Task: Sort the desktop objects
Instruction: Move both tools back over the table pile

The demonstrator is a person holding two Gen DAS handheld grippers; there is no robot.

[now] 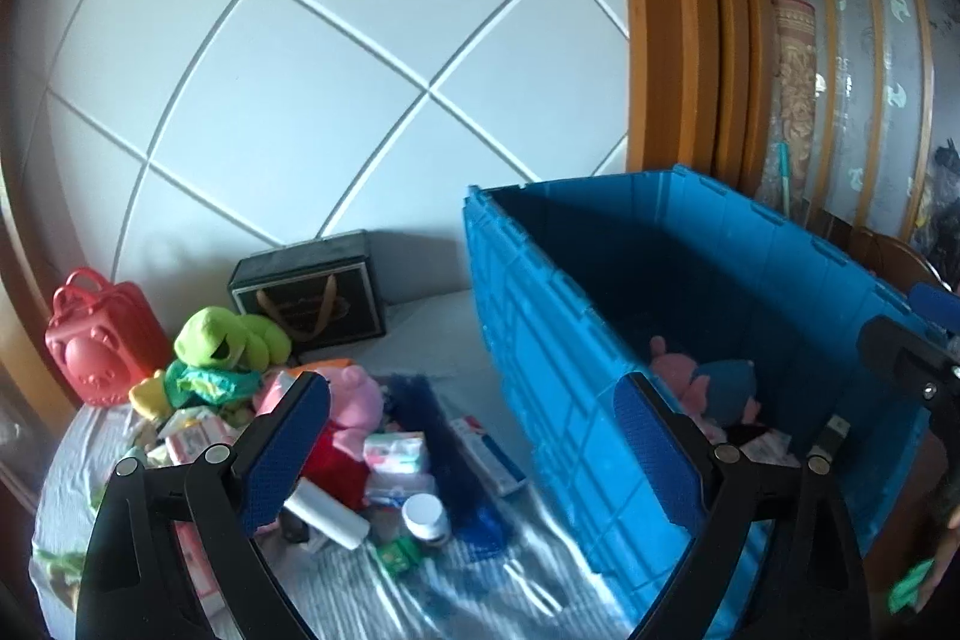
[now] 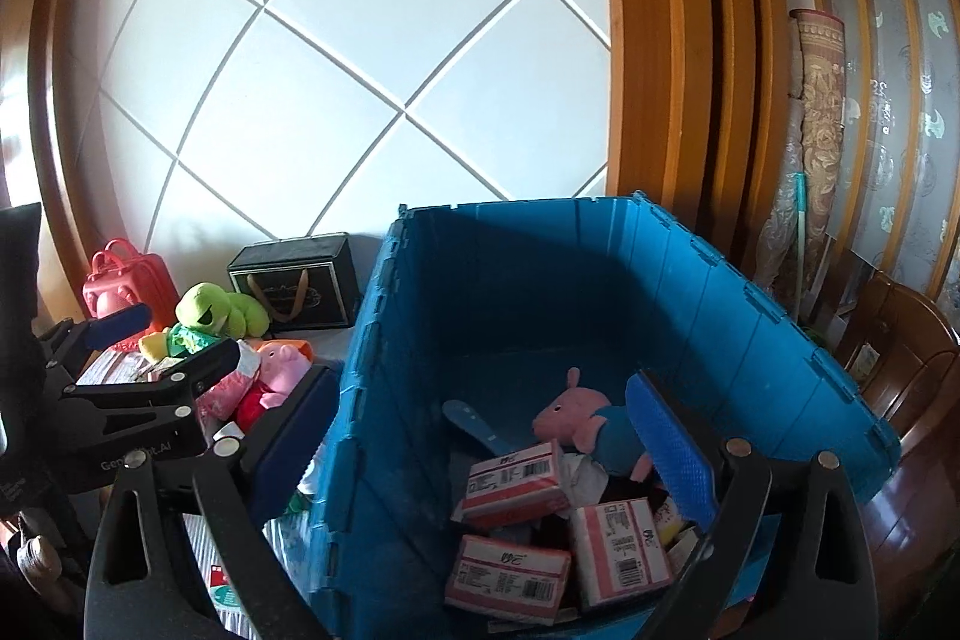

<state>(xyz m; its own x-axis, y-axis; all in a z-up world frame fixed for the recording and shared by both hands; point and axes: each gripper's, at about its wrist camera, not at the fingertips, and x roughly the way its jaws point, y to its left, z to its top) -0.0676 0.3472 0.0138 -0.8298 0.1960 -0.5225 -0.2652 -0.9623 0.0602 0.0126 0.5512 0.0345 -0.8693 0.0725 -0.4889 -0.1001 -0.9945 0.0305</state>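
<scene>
A big blue crate (image 1: 552,358) stands on the table's right; in the right wrist view (image 2: 750,316) it holds a pink pig plush in blue (image 2: 591,424) and several pink boxes (image 2: 510,484). A pile lies left of it: a pink pig plush in red (image 1: 351,418), a green frog plush (image 1: 225,337), a white bottle (image 1: 426,517), small packets. My left gripper (image 1: 474,454) is open and empty above the pile and the crate's near wall. My right gripper (image 2: 486,460) is open and empty over the crate. The left gripper also shows in the right wrist view (image 2: 162,346).
A red pig-shaped case (image 1: 99,340) and a black gift bag (image 1: 312,292) stand at the back by the tiled wall. A wooden frame (image 1: 672,40) and a rolled rug (image 1: 792,100) rise behind the crate. A wooden chair (image 2: 900,358) is at the right.
</scene>
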